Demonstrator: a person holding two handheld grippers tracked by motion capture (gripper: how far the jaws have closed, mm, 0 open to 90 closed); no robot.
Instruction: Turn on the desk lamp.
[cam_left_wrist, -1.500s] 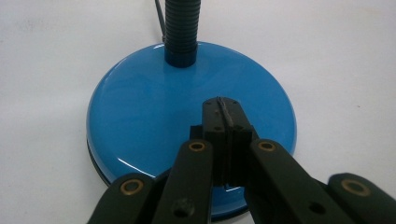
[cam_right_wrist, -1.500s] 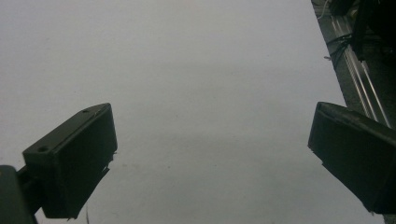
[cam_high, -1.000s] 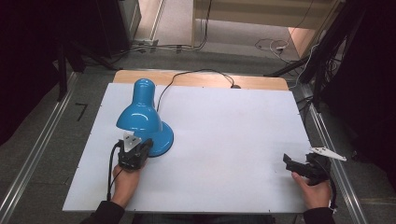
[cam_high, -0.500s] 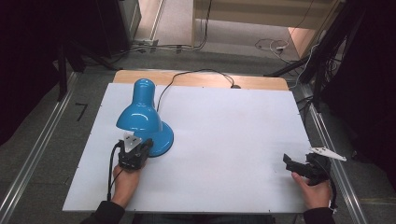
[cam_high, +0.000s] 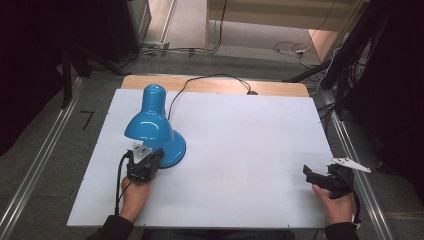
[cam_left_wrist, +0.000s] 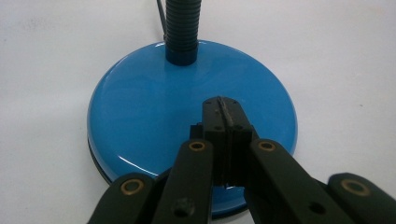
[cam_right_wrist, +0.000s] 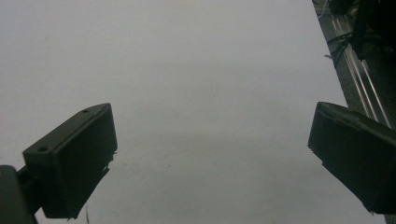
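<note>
A glossy blue desk lamp (cam_high: 150, 122) stands at the left of the white table (cam_high: 240, 135), its shade pointing away from me. Its round base (cam_left_wrist: 154, 107) carries a black ribbed neck (cam_left_wrist: 182, 28). My left gripper (cam_high: 150, 159) is shut, its closed tips (cam_left_wrist: 224, 108) resting over the near edge of the base with nothing between them. My right gripper (cam_high: 312, 176) rests near the table's front right corner, its jaws wide apart over bare tabletop (cam_right_wrist: 205, 93).
The lamp's black cord (cam_high: 200, 82) runs from the lamp to the table's far wooden edge (cam_high: 280, 89). Metal rails (cam_high: 35, 170) flank the table on both sides. Cables (cam_high: 295, 50) lie on the floor beyond.
</note>
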